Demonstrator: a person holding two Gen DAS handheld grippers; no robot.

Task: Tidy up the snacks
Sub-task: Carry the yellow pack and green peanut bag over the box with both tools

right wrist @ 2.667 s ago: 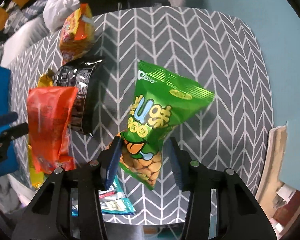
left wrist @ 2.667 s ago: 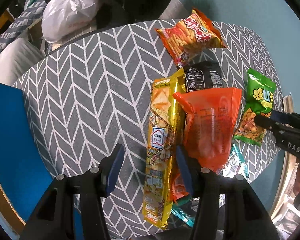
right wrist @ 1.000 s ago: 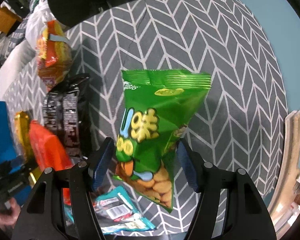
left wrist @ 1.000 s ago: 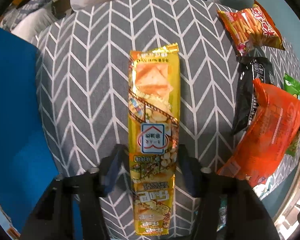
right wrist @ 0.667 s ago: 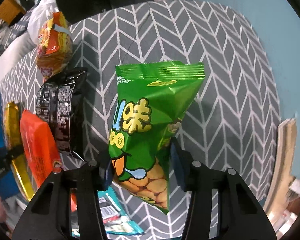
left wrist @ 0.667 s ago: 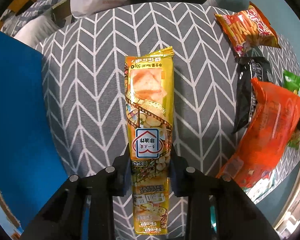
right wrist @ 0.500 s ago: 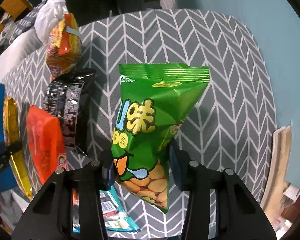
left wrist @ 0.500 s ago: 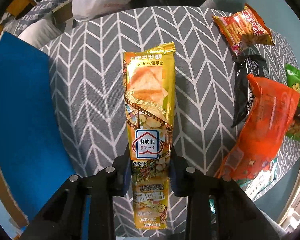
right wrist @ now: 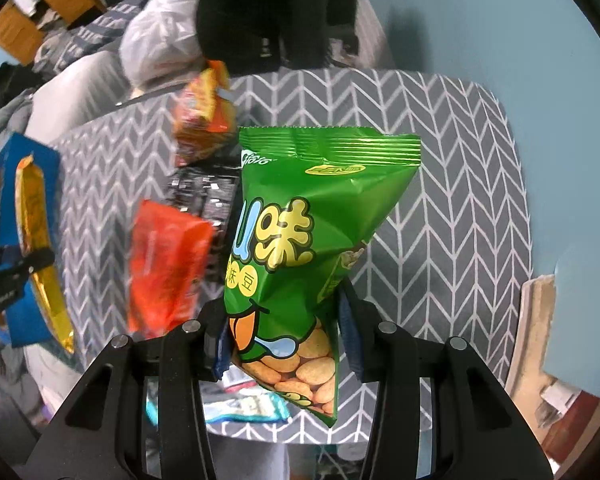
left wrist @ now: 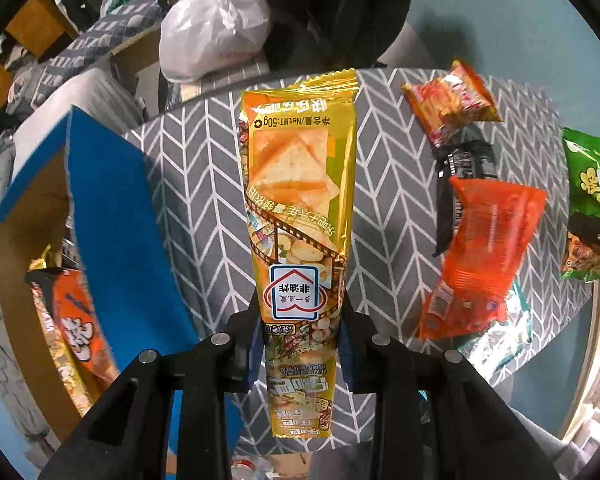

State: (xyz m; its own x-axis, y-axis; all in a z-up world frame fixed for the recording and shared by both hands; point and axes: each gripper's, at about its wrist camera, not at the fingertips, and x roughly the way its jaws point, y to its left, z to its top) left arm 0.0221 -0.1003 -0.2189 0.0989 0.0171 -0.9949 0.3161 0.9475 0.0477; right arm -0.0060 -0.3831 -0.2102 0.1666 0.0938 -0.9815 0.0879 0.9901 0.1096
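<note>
Snacks are spread over a table covered in grey chevron cloth, against a teal wall, with a white plastic bag behind it. Beside the table stands a blue box. A long gold cracker pack is clamped in the left gripper above the table; a green pea bag is pinched by the right gripper. An orange packet is seen on the cloth.

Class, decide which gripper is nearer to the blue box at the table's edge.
Left. The left gripper, shut on the gold snack packet, is right beside the blue box; the right gripper, shut on the green bag, is further away.
</note>
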